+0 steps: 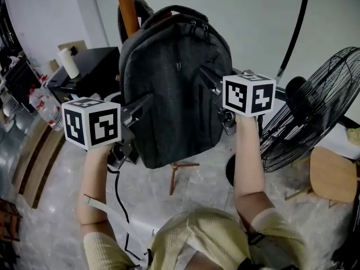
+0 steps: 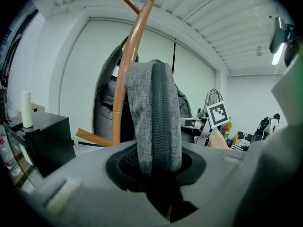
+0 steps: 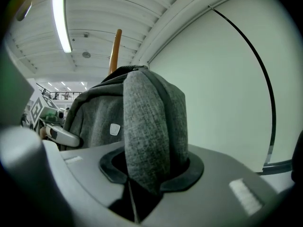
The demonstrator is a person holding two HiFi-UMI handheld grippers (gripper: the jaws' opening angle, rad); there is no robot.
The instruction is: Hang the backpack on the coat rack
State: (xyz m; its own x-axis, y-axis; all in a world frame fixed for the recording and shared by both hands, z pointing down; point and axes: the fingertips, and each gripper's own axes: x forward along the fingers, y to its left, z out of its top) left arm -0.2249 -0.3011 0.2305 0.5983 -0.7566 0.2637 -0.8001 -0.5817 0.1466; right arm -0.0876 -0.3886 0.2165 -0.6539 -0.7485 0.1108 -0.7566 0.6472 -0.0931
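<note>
1. Pale yellow clothing (image 1: pixel 202 232) fills the bottom edge of the head view, and two bare forearms (image 1: pixel 247 156) reach up from it. The left gripper (image 1: pixel 138 107) meets the left side of the backpack (image 1: pixel 174 94), and the right gripper (image 1: pixel 209 79) meets its right side a little higher. The dark grey backpack is upright between them, clear of the floor (image 1: pixel 185 193), with its top against the wooden pole of the coat rack (image 1: pixel 126 7). Whether the handle sits over a hook cannot be told. A black fan (image 1: pixel 315 111) stands to the right, with a wooden stool (image 1: pixel 333 173) at the right edge. A white roll (image 1: pixel 68 62) stands on top of a black cabinet (image 1: pixel 93 66) at the left.

2. Left gripper view: the fingers are together, clamped on a fold of the backpack's grey fabric with a zip (image 2: pixel 161 112) running up it. The coat rack's pole rises just left of the fold.

3. Right gripper view: the fingers are pinched on a thick fold of the same fabric. The rest of the backpack lies to the left, with the pole's tip above it. A curved black tube (image 3: pixel 255 70) crosses the pale wall (image 3: pixel 213 79).
</note>
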